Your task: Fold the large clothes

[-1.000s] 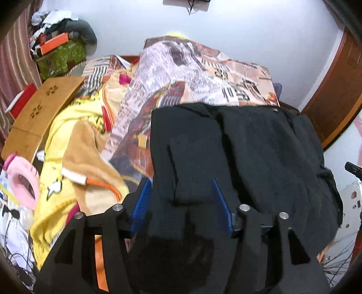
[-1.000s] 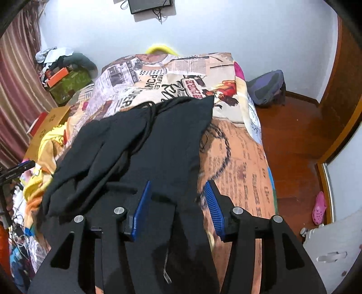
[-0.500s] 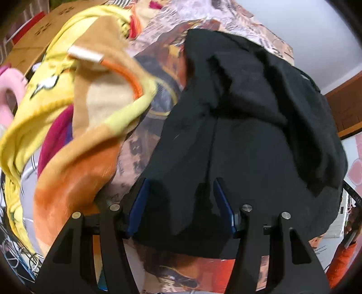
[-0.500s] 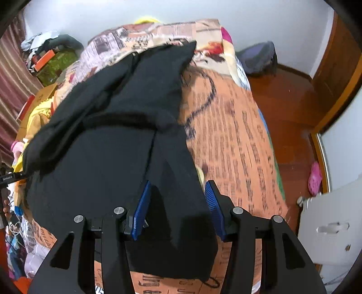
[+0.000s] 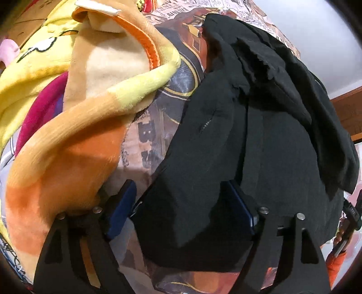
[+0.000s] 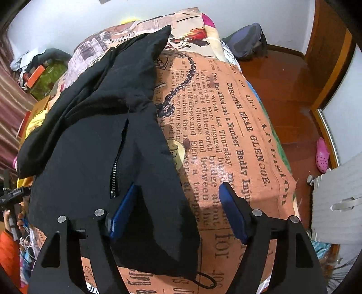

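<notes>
Right up close in the left wrist view, the left gripper (image 5: 181,203) sits low over the near hem of the black jacket (image 5: 260,147), jaws spread wide with a fold of the dark cloth bulging up between the blue pads (image 5: 122,208); neither pad is pressing it. Over on the right wrist view, the right gripper (image 6: 178,203) is just as wide open, its left pad tucked against the jacket's (image 6: 95,144) near corner, its right pad hovering above bare bedspread (image 6: 237,140). A thin black drawcord loop (image 6: 207,281) trails from the hem onto the orange print.

A little further out, the jacket lies spread along the bed, zipper (image 6: 114,171) running up its front, a sleeve folded across the upper part. To the left of it, a fluffy orange-and-yellow blanket (image 5: 79,135) is heaped right beside the jacket's edge. Past that, the newspaper-print bedspread stretches toward the white wall (image 6: 67,20).

Off the bed's right side there's red-brown wooden floor (image 6: 282,90), a pink clog (image 6: 322,153) and a dark bag (image 6: 246,43) against the wall.
</notes>
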`<state>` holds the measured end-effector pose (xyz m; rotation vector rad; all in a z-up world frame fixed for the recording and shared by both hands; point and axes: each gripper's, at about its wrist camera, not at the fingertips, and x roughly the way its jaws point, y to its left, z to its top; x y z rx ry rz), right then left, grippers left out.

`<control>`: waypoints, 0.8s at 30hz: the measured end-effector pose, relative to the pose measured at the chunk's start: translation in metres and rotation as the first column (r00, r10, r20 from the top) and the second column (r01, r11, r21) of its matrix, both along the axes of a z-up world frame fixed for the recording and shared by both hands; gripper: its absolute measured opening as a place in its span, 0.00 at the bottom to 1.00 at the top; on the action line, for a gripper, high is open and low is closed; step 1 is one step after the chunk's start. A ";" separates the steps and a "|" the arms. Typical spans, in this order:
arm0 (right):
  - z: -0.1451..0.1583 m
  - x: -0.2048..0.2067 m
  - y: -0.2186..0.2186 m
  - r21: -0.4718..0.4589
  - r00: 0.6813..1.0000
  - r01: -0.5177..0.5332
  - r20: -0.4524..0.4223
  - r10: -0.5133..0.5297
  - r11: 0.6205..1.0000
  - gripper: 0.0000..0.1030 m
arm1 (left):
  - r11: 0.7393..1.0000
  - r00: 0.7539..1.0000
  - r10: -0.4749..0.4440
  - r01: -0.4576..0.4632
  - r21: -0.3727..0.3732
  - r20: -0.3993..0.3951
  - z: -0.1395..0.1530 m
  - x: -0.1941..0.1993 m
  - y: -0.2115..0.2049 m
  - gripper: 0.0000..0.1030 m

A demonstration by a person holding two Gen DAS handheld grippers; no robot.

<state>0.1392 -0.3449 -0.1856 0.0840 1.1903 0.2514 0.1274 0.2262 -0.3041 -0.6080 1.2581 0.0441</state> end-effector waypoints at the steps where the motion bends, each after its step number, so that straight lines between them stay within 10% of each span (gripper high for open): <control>1: 0.000 0.000 0.001 0.004 1.000 -0.004 0.002 0.004 1.000 0.69 | 1.000 1.000 -0.001 0.001 -0.007 0.000 0.000 0.001 -0.001 0.78; 6: 0.001 -0.002 0.008 0.042 0.999 -0.037 0.004 0.037 0.998 0.51 | 0.999 1.000 -0.030 0.030 -0.027 0.007 0.005 0.000 0.000 0.70; 12: 0.005 -0.001 0.013 0.155 0.998 -0.049 -0.034 0.055 0.987 0.07 | 0.990 0.999 0.020 -0.016 -0.141 0.025 0.019 -0.009 0.005 0.22; 24: 0.081 0.028 0.060 0.111 0.977 -0.186 0.130 0.171 0.976 0.04 | 0.987 0.931 -0.069 0.115 -0.108 0.358 0.161 0.031 -0.025 0.14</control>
